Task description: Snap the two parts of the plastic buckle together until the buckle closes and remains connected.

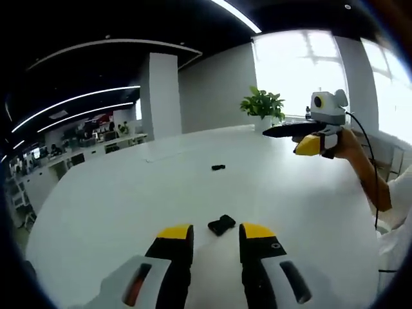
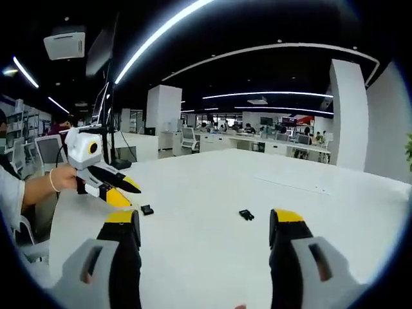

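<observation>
Buckle parts lie apart on the white counter (image 1: 129, 199). In the left gripper view, one black buckle piece (image 1: 221, 224) sits low in the frame, just above and between the yellow tips of the left claw (image 1: 216, 241), whose jaws stand apart with nothing between them. A second, smaller buckle piece (image 1: 218, 167) lies farther up, near the centre of the frame. At the upper right, a hand holds the right claw above the counter, beside a potted plant (image 1: 262, 105).

In the right gripper view, the right claw (image 2: 203, 226) rises from the bottom, its jaws spread wide and empty. One buckle piece (image 2: 246, 215) rests just above the gap, nearer the right jaw; the other (image 2: 147, 210) lies left of centre, below the left claw held at the left edge of the frame.
</observation>
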### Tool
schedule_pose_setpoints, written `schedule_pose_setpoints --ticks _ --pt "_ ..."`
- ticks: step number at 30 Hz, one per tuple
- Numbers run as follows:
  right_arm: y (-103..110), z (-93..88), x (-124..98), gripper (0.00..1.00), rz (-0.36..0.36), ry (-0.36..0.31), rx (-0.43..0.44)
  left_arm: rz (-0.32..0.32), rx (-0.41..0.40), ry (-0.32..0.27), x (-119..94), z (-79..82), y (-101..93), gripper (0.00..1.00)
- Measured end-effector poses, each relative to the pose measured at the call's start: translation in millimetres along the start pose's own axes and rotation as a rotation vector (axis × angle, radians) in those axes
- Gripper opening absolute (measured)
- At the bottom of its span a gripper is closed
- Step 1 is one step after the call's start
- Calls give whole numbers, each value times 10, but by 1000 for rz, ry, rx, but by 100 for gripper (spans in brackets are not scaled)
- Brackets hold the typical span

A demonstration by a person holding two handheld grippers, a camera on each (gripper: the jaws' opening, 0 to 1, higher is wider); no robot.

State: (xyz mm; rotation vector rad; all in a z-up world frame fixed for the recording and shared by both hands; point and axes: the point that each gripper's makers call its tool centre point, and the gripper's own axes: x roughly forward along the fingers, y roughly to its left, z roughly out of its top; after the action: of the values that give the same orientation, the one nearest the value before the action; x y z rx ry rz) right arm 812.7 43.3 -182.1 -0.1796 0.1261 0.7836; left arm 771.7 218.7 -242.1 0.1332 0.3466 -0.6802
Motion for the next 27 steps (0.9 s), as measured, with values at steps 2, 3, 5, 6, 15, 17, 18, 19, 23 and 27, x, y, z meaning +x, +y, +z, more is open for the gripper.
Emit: schedule_pose_setpoints --ticks 2,3,5,6,15,17,18,19,23,27 --pt "-63 -24 15 83 -18 11 -8 1 0 2 9 -13 18 28" --pt "-95 -30 19 83 -26 12 -9 -1 1 6 12 -25 16 28" --pt "-158 -39 28 83 -38 11 -10 -4 3 15 20 -49 16 28" --pt "-194 -48 34 83 -46 9 -6 -6 6 21 23 -60 17 28" --pt "-337 -194 132 81 -57 43 8 -29 28 36 49 -66 1 28" --pt "-381 -243 167 81 -64 61 10 -29 28 34 53 -63 15 28" --pt "-394 -268 179 81 -64 70 15 -31 28 34 56 -62 19 28" --pt "-404 -285 194 81 -60 74 21 -33 27 34 56 -63 20 28" --pt "-385 -357 273 81 -35 93 71 -46 40 45 62 -70 14 28" --pt "-343 -420 335 81 -8 130 45 -48 54 53 79 -69 25 28"
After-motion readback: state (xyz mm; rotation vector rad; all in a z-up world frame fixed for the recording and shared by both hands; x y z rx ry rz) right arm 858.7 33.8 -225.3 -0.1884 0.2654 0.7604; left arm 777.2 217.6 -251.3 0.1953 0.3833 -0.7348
